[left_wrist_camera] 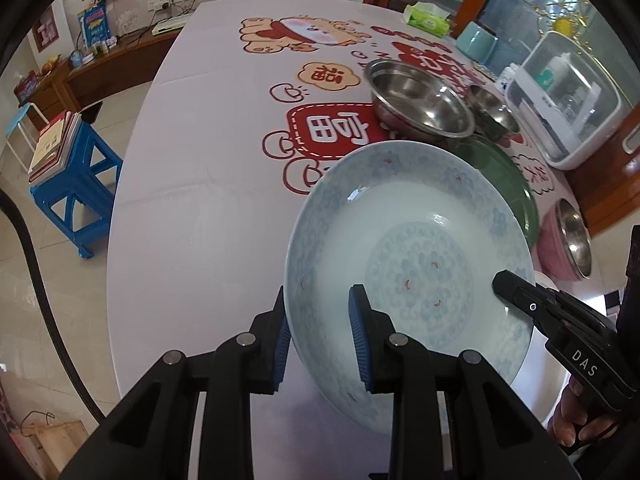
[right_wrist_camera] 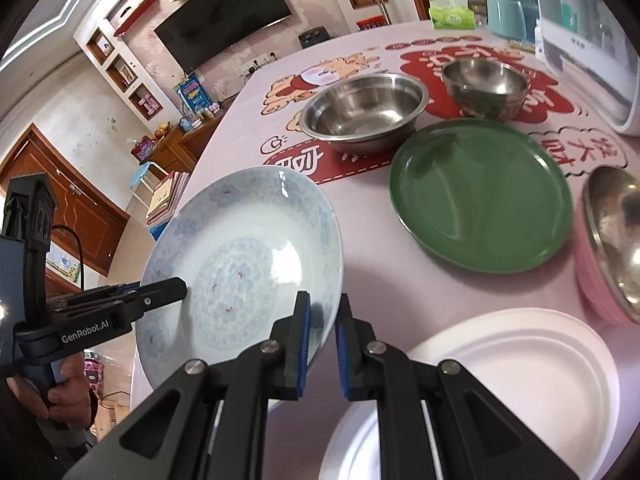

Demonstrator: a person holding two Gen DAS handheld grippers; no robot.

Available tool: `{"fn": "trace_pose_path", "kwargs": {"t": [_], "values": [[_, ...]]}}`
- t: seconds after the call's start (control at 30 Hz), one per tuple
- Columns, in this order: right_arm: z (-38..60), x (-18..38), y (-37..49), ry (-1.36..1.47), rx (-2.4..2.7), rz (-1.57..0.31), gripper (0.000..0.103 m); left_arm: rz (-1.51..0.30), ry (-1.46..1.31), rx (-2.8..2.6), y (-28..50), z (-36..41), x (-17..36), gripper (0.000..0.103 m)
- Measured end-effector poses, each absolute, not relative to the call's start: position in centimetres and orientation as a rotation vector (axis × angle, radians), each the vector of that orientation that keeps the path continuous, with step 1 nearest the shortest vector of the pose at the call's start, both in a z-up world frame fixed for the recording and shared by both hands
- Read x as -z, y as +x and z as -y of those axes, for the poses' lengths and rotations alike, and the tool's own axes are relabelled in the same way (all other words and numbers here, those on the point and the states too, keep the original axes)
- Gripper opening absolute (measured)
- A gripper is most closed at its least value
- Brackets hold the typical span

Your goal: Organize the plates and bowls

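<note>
I hold the blue-patterned plate [left_wrist_camera: 404,264] clear of the table [left_wrist_camera: 208,208], left gripper [left_wrist_camera: 320,336] and right gripper [right_wrist_camera: 322,336] each clamped on opposite rims to keep it balanced.

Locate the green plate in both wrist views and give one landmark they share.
Left wrist: green plate right of centre, mostly hidden behind the blue-patterned plate.
Right wrist: green plate in full view, right of centre.
Shared landmark: the large steel bowl beyond it.
</note>
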State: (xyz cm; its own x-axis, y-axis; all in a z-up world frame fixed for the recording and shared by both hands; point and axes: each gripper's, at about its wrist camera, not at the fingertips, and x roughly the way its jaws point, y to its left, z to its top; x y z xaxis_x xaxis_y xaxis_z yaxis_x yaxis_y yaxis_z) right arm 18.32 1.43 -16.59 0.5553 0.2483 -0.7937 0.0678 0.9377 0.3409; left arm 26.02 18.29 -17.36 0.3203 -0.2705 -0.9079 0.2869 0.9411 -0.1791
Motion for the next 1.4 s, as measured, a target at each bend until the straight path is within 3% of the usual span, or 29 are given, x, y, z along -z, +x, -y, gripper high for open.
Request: {"fn": "trace_pose_path", "kwargs": {"t": [0.57,1.4], "values": [[-0.2,13.4,10.9,0.317,-0.034,-0.916,0.012,-1.132,0.067,0.493,20.2,-16.3,13.9,0.026],[6.1,12.0,3.9,0.288,0.042,-0.95,0.013,-1.155,0.093,0.591,14.4,-9.1,13.2,0.026]]}}
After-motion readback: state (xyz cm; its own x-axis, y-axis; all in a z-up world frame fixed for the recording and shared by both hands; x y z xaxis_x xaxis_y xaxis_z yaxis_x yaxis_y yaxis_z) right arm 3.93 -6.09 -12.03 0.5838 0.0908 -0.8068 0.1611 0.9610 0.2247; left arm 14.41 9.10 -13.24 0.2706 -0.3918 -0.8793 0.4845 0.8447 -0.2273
